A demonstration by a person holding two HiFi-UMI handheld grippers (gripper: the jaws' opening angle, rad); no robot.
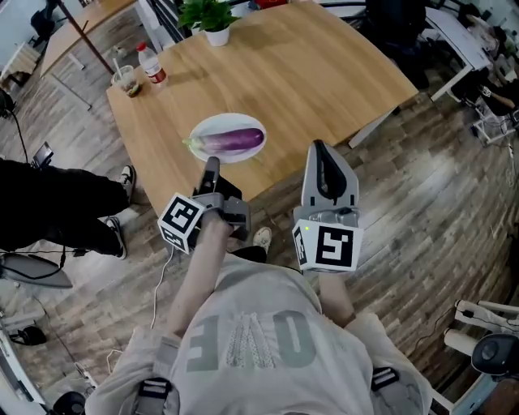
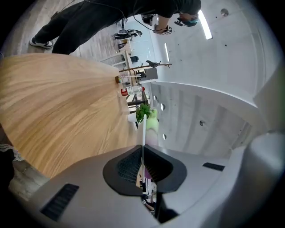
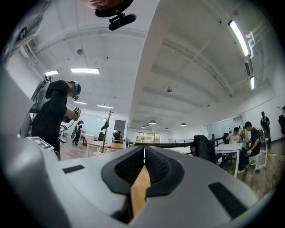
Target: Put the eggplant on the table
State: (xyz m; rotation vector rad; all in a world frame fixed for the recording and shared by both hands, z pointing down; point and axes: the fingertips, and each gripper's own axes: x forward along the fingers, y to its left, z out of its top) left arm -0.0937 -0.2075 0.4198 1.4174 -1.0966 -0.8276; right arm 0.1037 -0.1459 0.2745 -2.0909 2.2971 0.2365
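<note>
Left claw (image 1: 212,164): closed on the near rim of the white plate (image 1: 212,126). In the left gripper view the rim (image 2: 143,129) runs edge-on between the two pads, and the claw is rolled onto its side. Whether the plate rests on the tabletop (image 1: 324,73) or is held just above it cannot be told.

Right claw (image 1: 320,147): closed and empty, with its pads meeting in the right gripper view (image 3: 144,153). It points level, and its tip is at the tabletop's near edge.

The plate is close to the near edge, toward the near-left corner. The middle and right of the tabletop are bare. A bottle (image 1: 151,63) and a cup (image 1: 127,79) stand at the far-left corner, and a potted plant (image 1: 212,18) stands at the far edge.

The eggplant (image 1: 235,141) lies on the plate. Its long axis runs roughly along the near edge, with the green stem toward the left edge and the rounded purple end toward the right.
</note>
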